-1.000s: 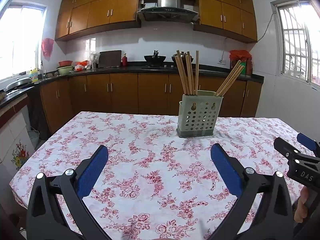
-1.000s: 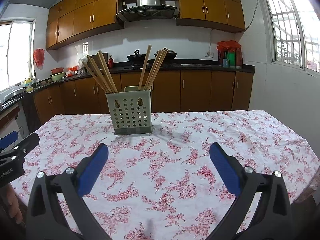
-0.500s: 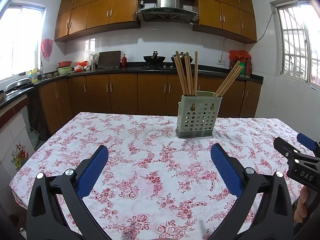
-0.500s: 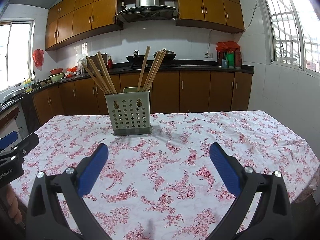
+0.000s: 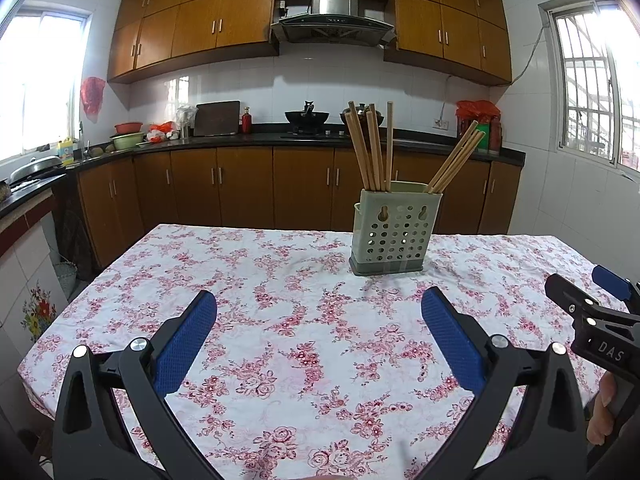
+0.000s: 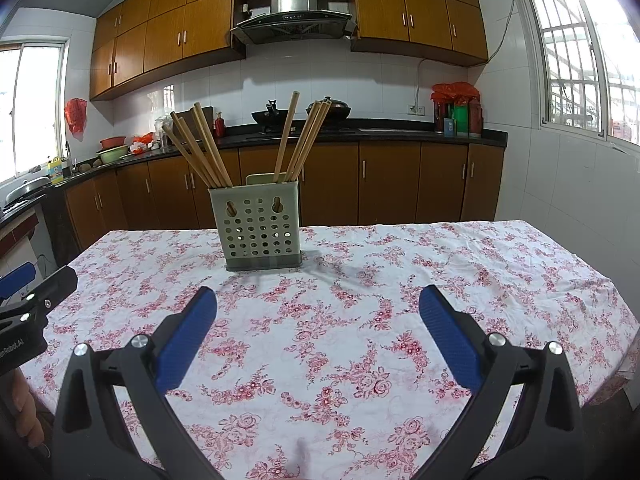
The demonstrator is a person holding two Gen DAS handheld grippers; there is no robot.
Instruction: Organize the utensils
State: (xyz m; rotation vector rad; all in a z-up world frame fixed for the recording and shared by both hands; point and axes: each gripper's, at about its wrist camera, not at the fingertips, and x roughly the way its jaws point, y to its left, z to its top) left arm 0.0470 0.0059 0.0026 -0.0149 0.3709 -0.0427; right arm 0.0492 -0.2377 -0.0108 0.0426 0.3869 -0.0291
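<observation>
Room: kitchen with brown cabinets, steel range hood (image 5: 334, 8), dark countertop (image 5: 240, 140) carrying a wok, bowls, a cutting board and bottles; barred windows on both sides.
Surface: table under a white cloth with red flowers (image 5: 304, 320); nothing lying loose on the visible cloth in either view.
Holder: pale green perforated utensil holder (image 5: 394, 232), upright on the far half of the table, well apart from both grippers; two keyhole slots on the facing wall, a darker base beneath.
Contents: wooden chopsticks (image 5: 372, 148) only, standing on end in two bunches; seen from the left wrist, one bunch near upright at the left side, a second (image 5: 456, 156) leaning out to the right. Inner divider not visible, so separate compartments cannot be confirmed.
Same holder, right wrist view: holder (image 6: 258, 226) with one bunch fanned left and another (image 6: 304, 140) leaning right; a pale tab behind the rim, unclear what.
Left gripper (image 5: 319, 316): blue pads spread wide, nothing between them, hovering above the near cloth.
Right gripper (image 6: 318, 312): likewise spread wide and empty, above the near cloth, beside the left one.
Progress: judged at or close to the end; every utensil in sight already stands in the holder.
Left to do: apparently nothing on the table; perhaps only straightening the leaning bunches.
</observation>
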